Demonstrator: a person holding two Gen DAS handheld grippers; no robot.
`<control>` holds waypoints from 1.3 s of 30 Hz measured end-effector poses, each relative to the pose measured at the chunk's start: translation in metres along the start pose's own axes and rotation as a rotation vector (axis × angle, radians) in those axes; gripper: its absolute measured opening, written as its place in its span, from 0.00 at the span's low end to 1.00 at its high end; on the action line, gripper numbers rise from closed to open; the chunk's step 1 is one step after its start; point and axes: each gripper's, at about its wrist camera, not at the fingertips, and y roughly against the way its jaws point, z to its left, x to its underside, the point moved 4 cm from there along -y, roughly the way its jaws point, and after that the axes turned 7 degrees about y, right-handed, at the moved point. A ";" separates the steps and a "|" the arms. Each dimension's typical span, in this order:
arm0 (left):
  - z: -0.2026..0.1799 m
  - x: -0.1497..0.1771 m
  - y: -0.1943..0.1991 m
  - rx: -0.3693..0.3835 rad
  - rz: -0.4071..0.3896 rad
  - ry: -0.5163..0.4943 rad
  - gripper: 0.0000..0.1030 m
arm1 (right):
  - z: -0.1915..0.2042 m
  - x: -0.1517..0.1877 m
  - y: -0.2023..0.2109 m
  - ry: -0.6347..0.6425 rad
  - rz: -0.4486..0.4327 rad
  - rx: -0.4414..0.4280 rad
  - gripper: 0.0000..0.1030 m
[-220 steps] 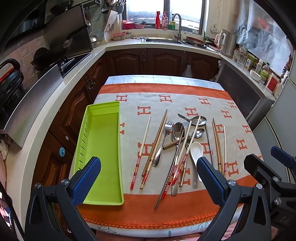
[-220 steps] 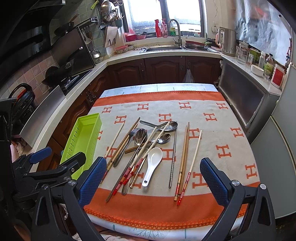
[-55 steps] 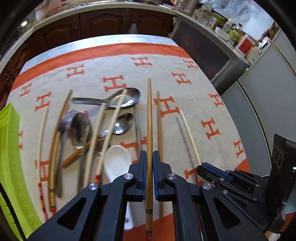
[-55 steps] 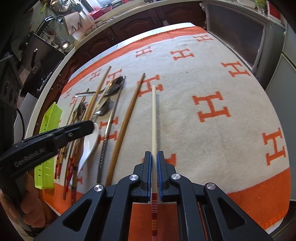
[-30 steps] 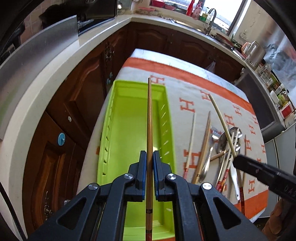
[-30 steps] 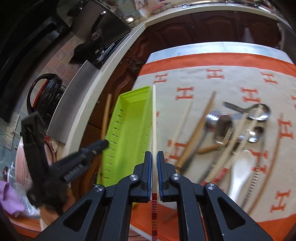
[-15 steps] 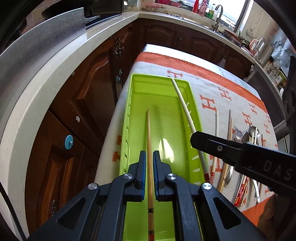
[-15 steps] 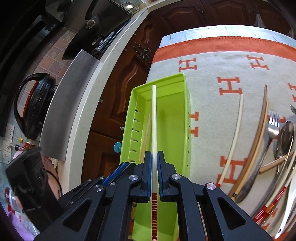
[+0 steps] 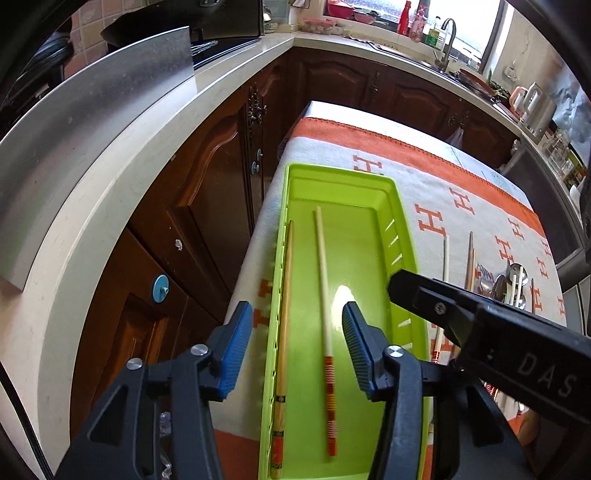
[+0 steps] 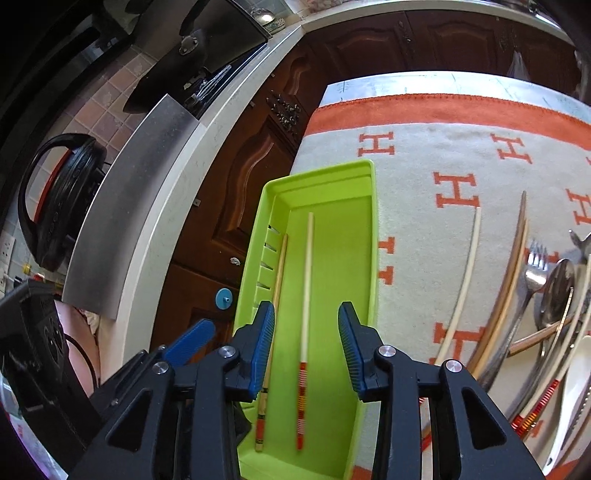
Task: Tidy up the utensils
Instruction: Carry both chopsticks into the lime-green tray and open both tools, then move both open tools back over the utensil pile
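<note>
Two chopsticks, a brown chopstick (image 9: 283, 325) and a cream chopstick (image 9: 324, 295), are lying lengthwise in the green tray (image 9: 391, 206) at the table's nine o'clock edge. Above them, the left gripper (image 9: 297, 345) and right gripper (image 10: 306, 345) are opening, gripping nothing.

Bright daylight from the window (image 9: 406, 11), glare on the green tray (image 9: 341, 295), strong fisheye warping at dark edges.

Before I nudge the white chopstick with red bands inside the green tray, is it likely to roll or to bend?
The white chopstick looks thin and straight, so it is probably stiff and light. Its shaft seems round, so on the smooth floor of the green tray a sideways push may roll it toward the wooden chopstick beside the wall.
</note>
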 end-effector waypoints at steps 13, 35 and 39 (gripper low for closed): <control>-0.007 0.019 0.024 -0.039 -0.016 -0.020 0.62 | -0.030 0.034 0.054 0.051 -0.055 0.084 0.36; -0.086 0.045 0.039 -0.027 -0.004 -0.164 0.67 | -0.148 0.098 0.152 -0.033 -0.173 0.232 0.35; -0.112 0.042 0.030 0.027 0.008 -0.206 0.66 | -0.178 0.106 0.167 -0.061 -0.192 0.258 0.35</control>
